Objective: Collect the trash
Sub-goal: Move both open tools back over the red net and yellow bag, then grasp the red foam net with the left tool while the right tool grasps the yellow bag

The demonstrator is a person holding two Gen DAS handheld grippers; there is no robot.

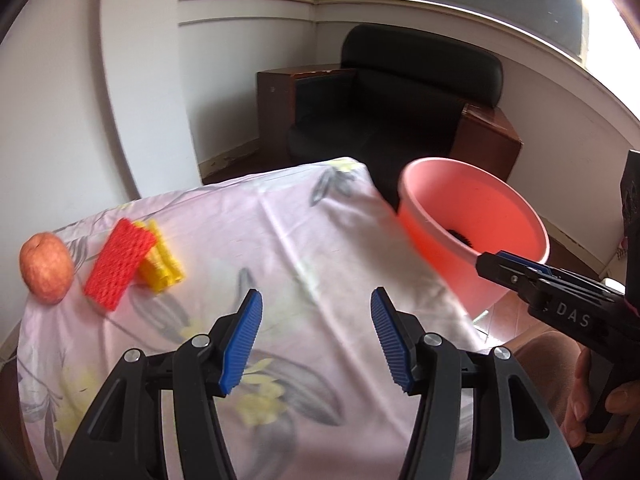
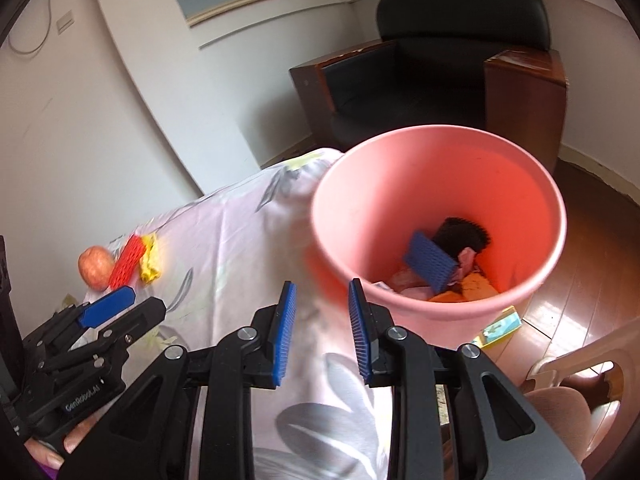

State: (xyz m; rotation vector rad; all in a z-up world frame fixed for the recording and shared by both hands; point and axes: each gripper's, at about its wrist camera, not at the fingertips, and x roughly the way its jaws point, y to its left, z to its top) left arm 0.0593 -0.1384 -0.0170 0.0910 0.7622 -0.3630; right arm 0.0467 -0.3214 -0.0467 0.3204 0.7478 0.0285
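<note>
A pink bin point(image 2: 440, 216) stands beside the table's right edge; it also shows in the left wrist view point(image 1: 472, 224). A blue foam net point(image 2: 430, 266) sits inside it on other trash. A red foam net point(image 1: 120, 264) and a yellow foam net point(image 1: 162, 264) lie at the table's far left, next to an apple point(image 1: 46, 268). My left gripper point(image 1: 316, 336) is open and empty above the cloth. My right gripper point(image 2: 322, 328) is open and empty just in front of the bin's near rim.
The table has a pale floral cloth point(image 1: 280, 248). A black armchair with wooden sides point(image 1: 392, 100) stands behind it. A small yellow and blue box point(image 2: 500, 326) lies on the wooden floor by the bin. A white plastic chair point(image 2: 580, 356) is at the right.
</note>
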